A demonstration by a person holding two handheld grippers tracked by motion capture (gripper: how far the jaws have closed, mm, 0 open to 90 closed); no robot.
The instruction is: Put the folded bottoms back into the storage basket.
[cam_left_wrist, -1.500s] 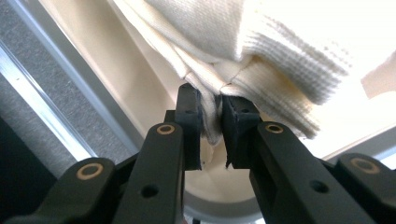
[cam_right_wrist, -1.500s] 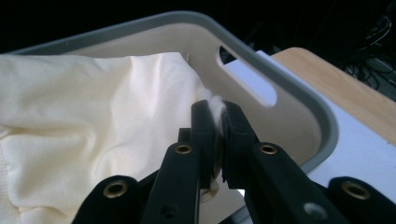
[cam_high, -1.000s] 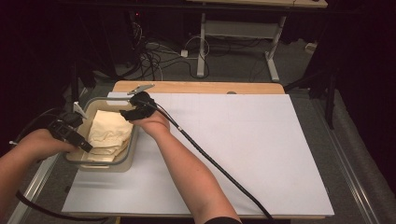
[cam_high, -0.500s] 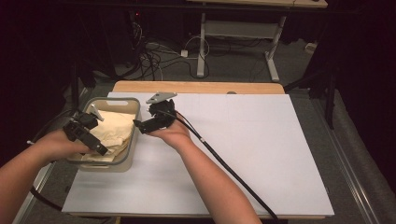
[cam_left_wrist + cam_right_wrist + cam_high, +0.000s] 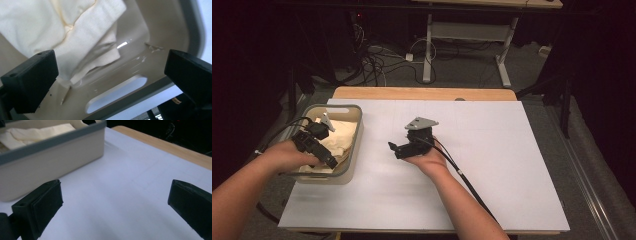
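Right gripper (image 5: pixel 113 207) with its two black jaws standing wide apart at seven and four o'clock, nothing between them, above a white table sheet (image 5: pixel 120 190). Beige plastic bin with grey rim (image 5: pixel 50 165) at ten o'clock holds cream folded cloth (image 5: pixel 37 132); light wooden table edge (image 5: pixel 162 143) at one o'clock.

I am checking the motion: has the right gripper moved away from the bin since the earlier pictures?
Yes. The right gripper moved rightward, off the bin, over the white sheet.
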